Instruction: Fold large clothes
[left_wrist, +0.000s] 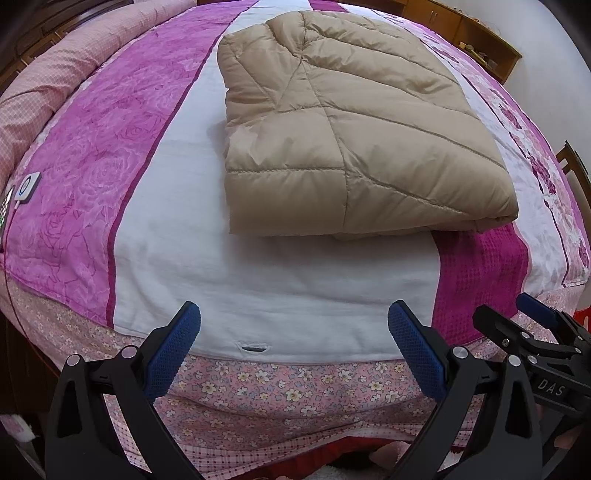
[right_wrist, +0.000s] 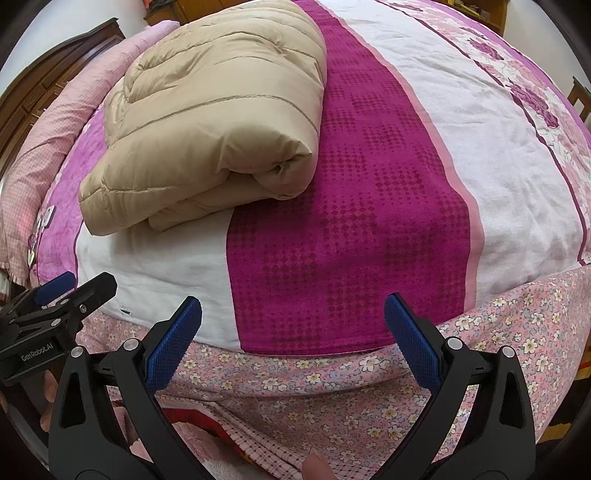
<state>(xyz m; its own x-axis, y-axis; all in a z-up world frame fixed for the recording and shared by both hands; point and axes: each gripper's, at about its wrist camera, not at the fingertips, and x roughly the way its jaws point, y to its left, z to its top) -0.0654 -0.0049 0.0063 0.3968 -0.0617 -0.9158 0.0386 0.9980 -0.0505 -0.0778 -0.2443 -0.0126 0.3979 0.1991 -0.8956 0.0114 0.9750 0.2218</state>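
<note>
A beige quilted down coat (left_wrist: 343, 122) lies folded into a thick rectangle on the bed; in the right wrist view it (right_wrist: 214, 122) sits at the upper left, layers stacked. My left gripper (left_wrist: 293, 317) is open and empty, held over the bed's front edge, well short of the coat. My right gripper (right_wrist: 293, 314) is open and empty, over the front edge beside the magenta stripe. The right gripper also shows in the left wrist view (left_wrist: 517, 317), and the left gripper in the right wrist view (right_wrist: 77, 286).
The bed carries a pink, white and magenta cover (left_wrist: 258, 266) with a floral skirt (left_wrist: 280, 387) at the front. A white controller (left_wrist: 27, 186) lies at the left edge. Wooden furniture (left_wrist: 480, 33) stands behind; a chair (left_wrist: 572, 166) is at right.
</note>
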